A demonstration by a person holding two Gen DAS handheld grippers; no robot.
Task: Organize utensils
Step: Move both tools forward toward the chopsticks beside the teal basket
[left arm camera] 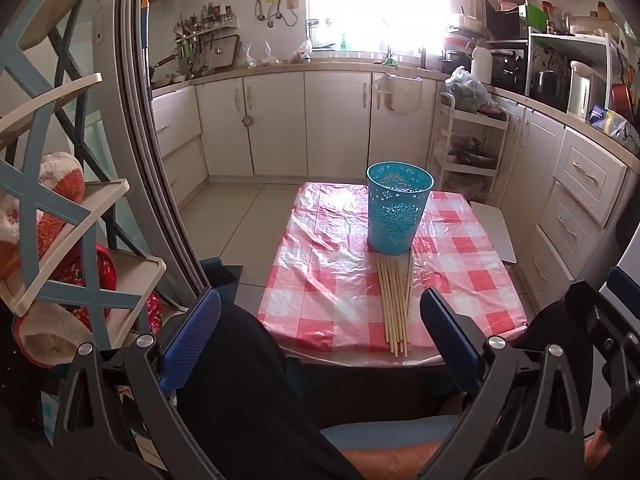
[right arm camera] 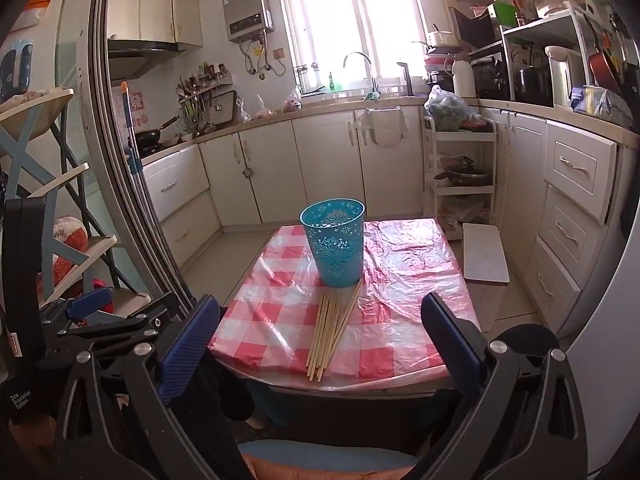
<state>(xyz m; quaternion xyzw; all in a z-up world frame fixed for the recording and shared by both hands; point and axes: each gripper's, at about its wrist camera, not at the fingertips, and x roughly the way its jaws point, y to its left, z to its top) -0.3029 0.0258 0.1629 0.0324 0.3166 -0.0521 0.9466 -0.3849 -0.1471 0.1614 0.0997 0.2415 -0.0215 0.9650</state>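
Observation:
A bundle of several wooden chopsticks (left arm camera: 395, 305) lies on a small table with a red-and-white checked cloth (left arm camera: 328, 280), pointing toward a blue perforated holder cup (left arm camera: 398, 209) that stands upright just behind them. The chopsticks (right arm camera: 333, 329), cup (right arm camera: 335, 243) and cloth (right arm camera: 400, 280) also show in the right wrist view. My left gripper (left arm camera: 320, 340) is open and empty, held back from the table's near edge. My right gripper (right arm camera: 320, 344) is open and empty, also short of the near edge. The left gripper's body (right arm camera: 80, 320) shows at the left of the right wrist view.
A shelf rack (left arm camera: 60, 200) with slippers stands at the left beside a door frame (left arm camera: 140, 160). Kitchen cabinets (left arm camera: 304, 120) line the back and right. A white trolley (right arm camera: 460, 176) and a white board (right arm camera: 484, 252) sit right of the table.

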